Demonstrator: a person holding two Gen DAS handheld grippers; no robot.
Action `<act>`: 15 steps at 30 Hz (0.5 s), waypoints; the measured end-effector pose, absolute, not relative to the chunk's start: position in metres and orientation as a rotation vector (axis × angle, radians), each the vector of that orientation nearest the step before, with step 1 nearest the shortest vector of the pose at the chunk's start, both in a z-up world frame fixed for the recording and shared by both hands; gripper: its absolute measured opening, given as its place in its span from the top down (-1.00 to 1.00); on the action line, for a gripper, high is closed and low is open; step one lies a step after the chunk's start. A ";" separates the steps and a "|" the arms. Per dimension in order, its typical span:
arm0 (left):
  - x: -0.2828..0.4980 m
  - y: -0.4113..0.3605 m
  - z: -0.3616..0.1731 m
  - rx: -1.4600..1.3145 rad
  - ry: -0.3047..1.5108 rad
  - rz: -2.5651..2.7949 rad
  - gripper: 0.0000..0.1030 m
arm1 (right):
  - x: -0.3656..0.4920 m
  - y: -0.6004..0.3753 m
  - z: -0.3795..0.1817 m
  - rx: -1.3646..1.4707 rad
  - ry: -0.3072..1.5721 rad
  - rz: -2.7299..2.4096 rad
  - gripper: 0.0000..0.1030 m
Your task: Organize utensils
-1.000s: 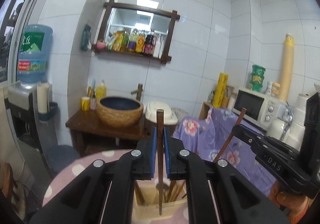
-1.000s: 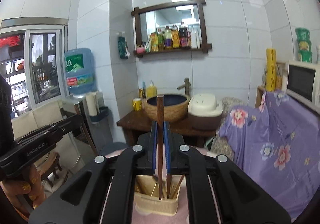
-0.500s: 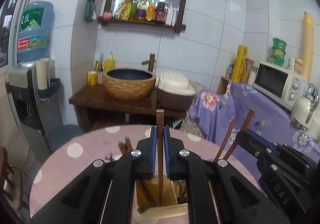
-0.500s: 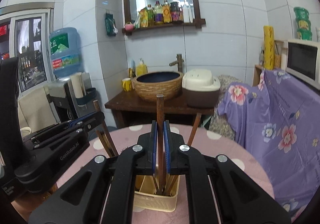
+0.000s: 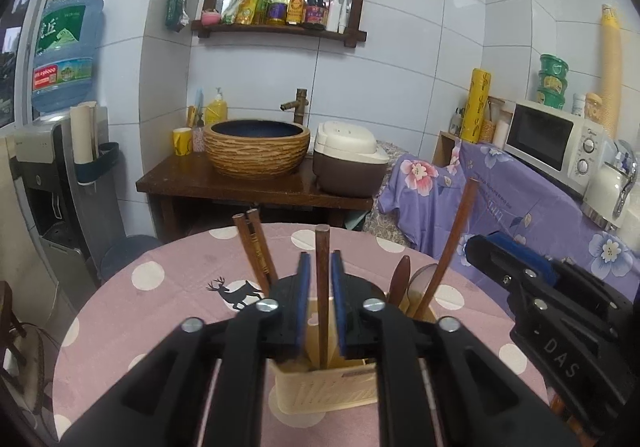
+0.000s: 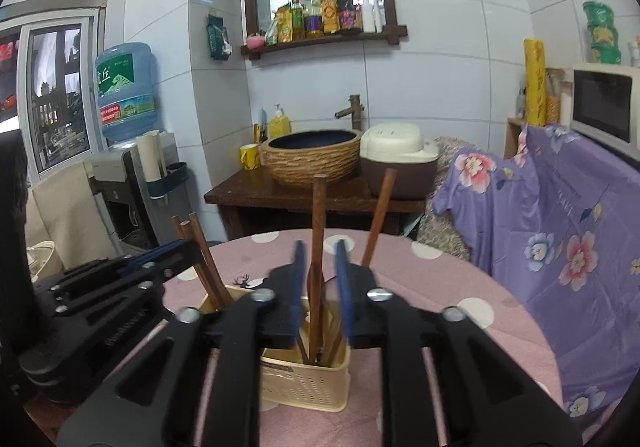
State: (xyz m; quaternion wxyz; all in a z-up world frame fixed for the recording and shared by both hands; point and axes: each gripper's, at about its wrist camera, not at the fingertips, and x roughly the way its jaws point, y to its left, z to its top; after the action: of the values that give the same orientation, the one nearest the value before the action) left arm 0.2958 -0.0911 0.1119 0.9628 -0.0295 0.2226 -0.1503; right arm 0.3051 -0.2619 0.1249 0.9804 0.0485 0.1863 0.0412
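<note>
Both hand-held grippers (image 5: 320, 287) (image 6: 318, 279) now parted, lower over holder (image 5: 324, 387).

Both wrist views look from close above the utensil holder (image 5: 324, 387) toward the sink wall, sharing it

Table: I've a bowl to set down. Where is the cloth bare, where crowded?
Bare: table cloth left of the utensil basket, around the deer print; also right of the basket, toward the purple floral cover. Crowded: the basket, where chopsticks stand and the left gripper and right gripper hover, open.
</note>
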 end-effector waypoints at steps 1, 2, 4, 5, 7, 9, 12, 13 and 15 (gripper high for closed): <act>0.287 -0.086 0.111 -0.059 0.434 -0.310 0.20 | 0.294 -0.263 0.124 0.096 0.344 0.078 -0.04; 0.275 -0.080 0.110 -0.061 0.413 -0.310 0.02 | 0.283 -0.263 0.124 0.089 0.319 0.064 -0.08; 0.250 -0.069 0.104 -0.058 0.366 -0.303 -0.39 | 0.259 -0.259 0.120 0.062 0.287 0.047 -0.08; 0.239 -0.064 0.101 -0.050 0.348 -0.295 -0.45 | 0.243 -0.257 0.116 0.047 0.271 0.041 -0.18; 0.208 -0.051 0.089 -0.031 0.315 -0.270 -0.76 | 0.214 -0.252 0.106 0.022 0.257 0.023 -0.53; 0.181 -0.040 0.076 -0.022 0.302 -0.247 -0.86 | 0.176 -0.246 0.089 0.011 0.234 0.011 -0.57; 0.145 -0.025 0.060 -0.027 0.315 -0.216 -0.90 | 0.132 -0.239 0.065 0.001 0.237 0.002 -0.62; 0.135 -0.021 0.055 -0.038 0.321 -0.204 -0.90 | 0.120 -0.237 0.058 0.005 0.230 -0.018 -0.67; 0.113 -0.013 0.046 -0.077 0.329 -0.182 -0.90 | 0.090 -0.235 0.044 0.022 0.201 -0.072 -0.75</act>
State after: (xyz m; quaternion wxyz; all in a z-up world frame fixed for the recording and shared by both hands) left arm 0.1126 -0.0128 0.0456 0.9816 -0.0381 0.1636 -0.0904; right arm 0.0904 -0.2346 0.0439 0.9943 0.0108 0.1003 -0.0359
